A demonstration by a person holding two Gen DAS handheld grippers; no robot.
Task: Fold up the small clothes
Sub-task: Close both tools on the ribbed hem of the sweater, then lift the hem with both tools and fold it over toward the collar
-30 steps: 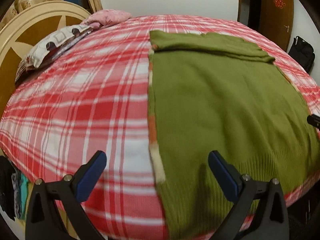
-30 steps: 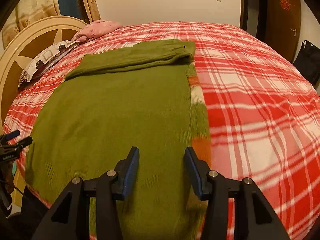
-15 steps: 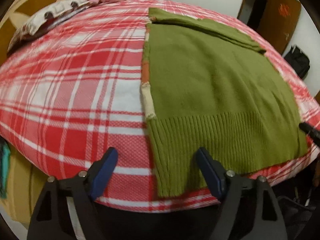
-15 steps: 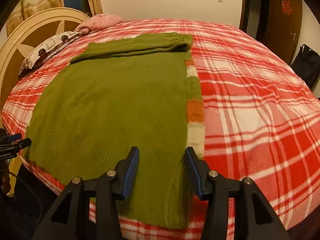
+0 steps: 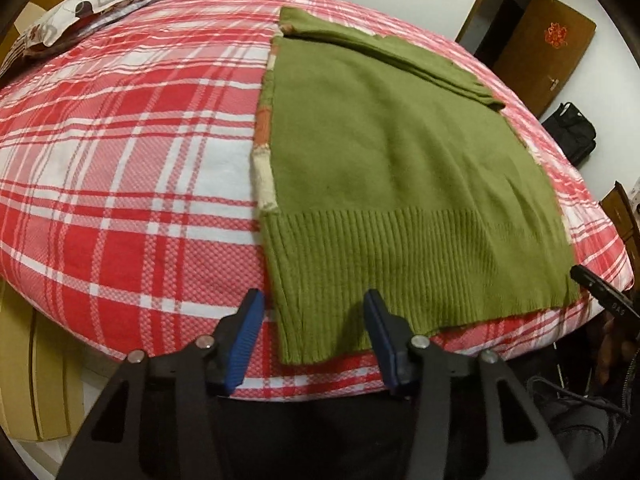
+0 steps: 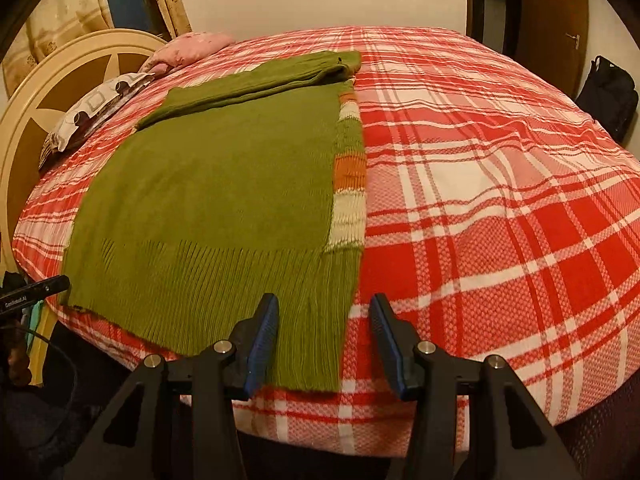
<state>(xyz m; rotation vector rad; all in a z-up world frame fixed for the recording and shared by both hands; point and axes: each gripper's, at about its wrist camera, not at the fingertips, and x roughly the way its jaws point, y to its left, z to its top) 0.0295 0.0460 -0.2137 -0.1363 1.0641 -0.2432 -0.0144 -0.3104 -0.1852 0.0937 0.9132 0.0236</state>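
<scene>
A green knitted sweater point(image 5: 380, 152) lies flat on the red plaid bed point(image 5: 120, 140), its sleeves folded across the far end. Its ribbed hem hangs over the near edge. My left gripper point(image 5: 314, 320) hovers at the hem's left corner; its jaws are closing, the corner lies between the blue pads, and they do not press on it. In the right wrist view the sweater point(image 6: 224, 184) shows an orange and cream stripe along its right side. My right gripper point(image 6: 324, 336) stands open over the hem's right corner, nothing pinched. Each view shows the other gripper's tip at its edge.
Pillows point(image 6: 96, 108) lie by the cream headboard point(image 6: 24, 120) at the left. A brown door point(image 5: 540, 44) and a black bag point(image 5: 572, 132) stand beyond the bed on the right. The bed's near edge drops to dark floor under both grippers.
Both grippers have drawn back from over the sweater to its hem at the bed's near edge. The left jaws have narrowed markedly; the right jaws kept their width.
</scene>
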